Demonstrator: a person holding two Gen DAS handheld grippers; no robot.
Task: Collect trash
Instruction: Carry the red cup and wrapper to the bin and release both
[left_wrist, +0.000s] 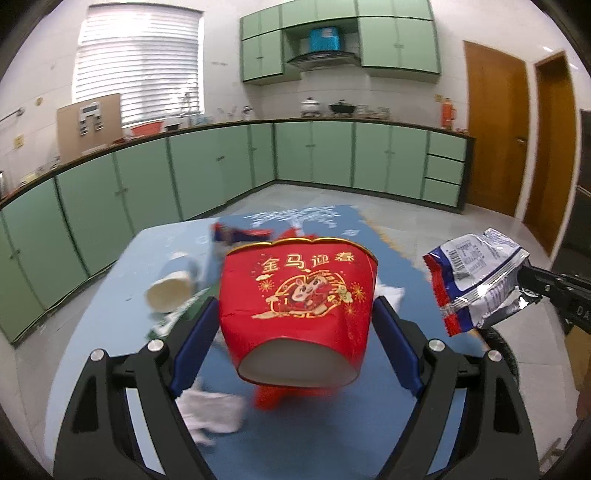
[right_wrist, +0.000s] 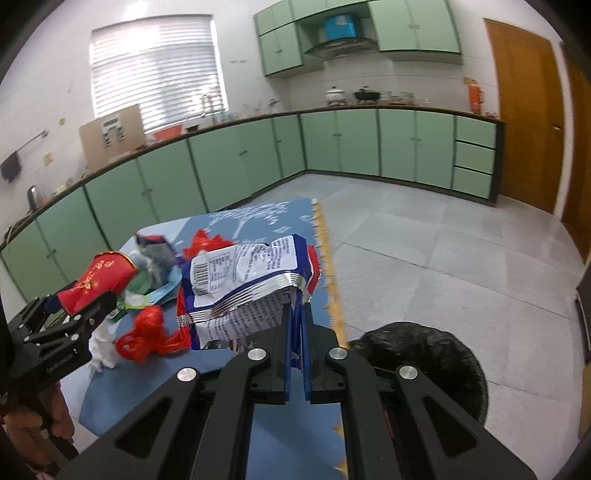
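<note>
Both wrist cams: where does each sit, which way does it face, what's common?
Left wrist: on the left gripper, facing forward and down along its fingers over the table; fingers grip a red paper cup.
Right wrist: on the right gripper, facing likewise; jaws clamp a snack wrapper; a hand shows.
Shared: cup, wrapper, each other's gripper, table.

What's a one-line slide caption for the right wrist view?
Right gripper pinches a foil snack wrapper above the littered blue table; left gripper holds a red paper cup.
</note>
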